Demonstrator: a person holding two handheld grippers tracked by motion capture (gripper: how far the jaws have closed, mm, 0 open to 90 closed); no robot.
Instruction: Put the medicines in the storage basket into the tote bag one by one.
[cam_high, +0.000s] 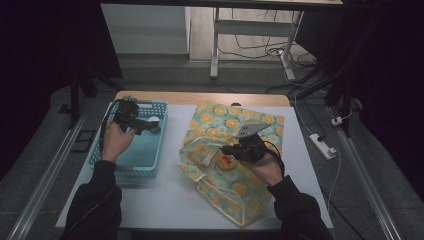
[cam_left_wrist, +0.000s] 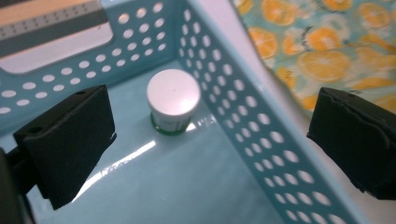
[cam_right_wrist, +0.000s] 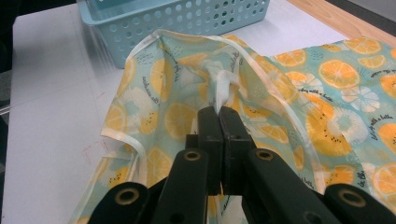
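Black jaws of the right gripper (cam_right_wrist: 219, 116) pinch shut on a white tie of the citrus-print bag (cam_right_wrist: 322, 121), holding its mouth up on the table (cam_high: 165, 195). Left gripper (cam_left_wrist: 205, 140), jaws wide apart & empty, hovers in the blue basket (cam_left_wrist: 247, 116) above a white-lidded jar (cam_left_wrist: 173, 100) upright in the corner. Best approach, prob.: centre jaws on jar, clear of basket wall, before closing.

My left gripper (cam_left_wrist: 210, 140) hangs with its jaws spread wide astride the blue basket's (cam_left_wrist: 243, 116) perforated side wall, one jaw inside and one outside, so that wall blocks any closing. Inside, only a white-capped jar (cam_left_wrist: 173, 100) stands in the far corner, with bare floor around it. My right gripper (cam_right_wrist: 219, 116) is pinched tight on the orange-print bag's (cam_right_wrist: 327, 84) cream strap (cam_right_wrist: 223, 88); white table (cam_right_wrist: 51, 93) lies open beside the bag.
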